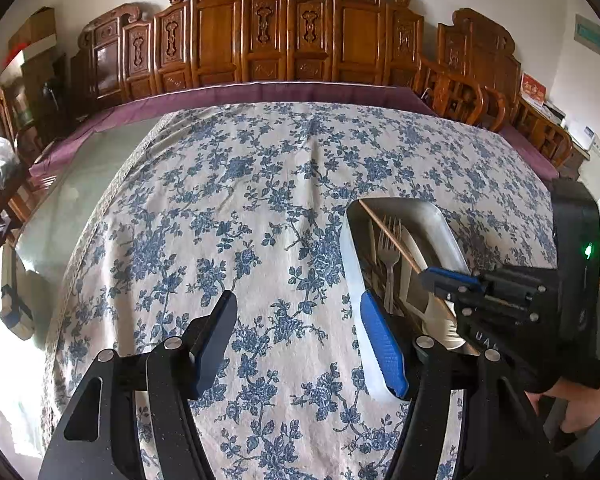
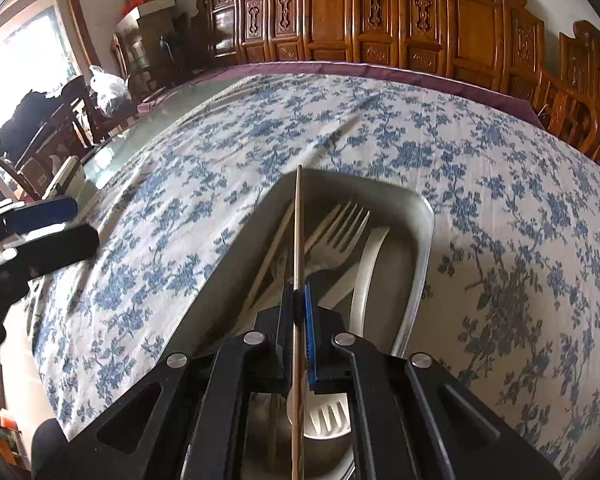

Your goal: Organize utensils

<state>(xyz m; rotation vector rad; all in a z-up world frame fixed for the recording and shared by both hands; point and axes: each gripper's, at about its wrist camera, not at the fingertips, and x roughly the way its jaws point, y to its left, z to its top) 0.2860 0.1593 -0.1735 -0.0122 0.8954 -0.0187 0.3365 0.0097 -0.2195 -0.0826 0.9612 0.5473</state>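
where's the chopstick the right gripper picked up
The chopstick is clamped between the right gripper jaws, angled over the metal tray, above the fork lying inside.

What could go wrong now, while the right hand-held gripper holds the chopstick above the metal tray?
1. The right hand-held gripper pinches the thin chopstick far from its tip, so it may pivot or slip out.
2. Its tip reaches near the far rim of the metal tray, so it could land across the rim instead of inside.
3. The fork and other utensils already crowd the tray, so the chopstick may rest on top and roll.
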